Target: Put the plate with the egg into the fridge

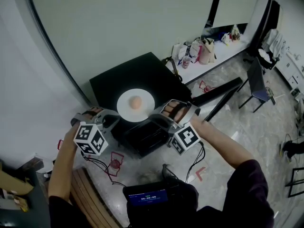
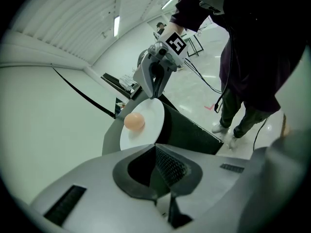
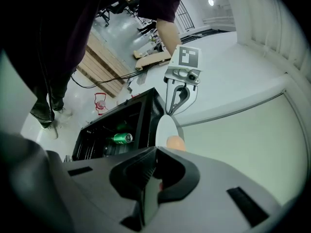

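**Left gripper [image 2: 155, 149] and right gripper [image 3: 153, 152] flank the plate [image 1: 124, 106] atop an open fridge [image 1: 142, 70]**

Pinched tight, the right gripper's jaws hold one side of the plate's rim. Across from it, the left gripper's jaws look slightly apart, with the opposite rim at their mouth but seemingly not yet gripped. The white plate sits on the fridge's top, by its front edge, and the egg [image 1: 136, 102] lies loose near the plate's middle. Below, the compartment stands open with a green can [image 3: 121, 138] lying inside.

The step in hand appears to be securing a two-sided hold before the lift. Doing it well likely means closing the left gripper squarely on the rim first. Both sides should then rise together and stay level, since the unrestrained egg would probably roll toward any low side. After that, the plate should come forward off the front edge, drop to the opening and go in flat, clear of the can. A thin pinch on the rim may slip if either wrist twists.
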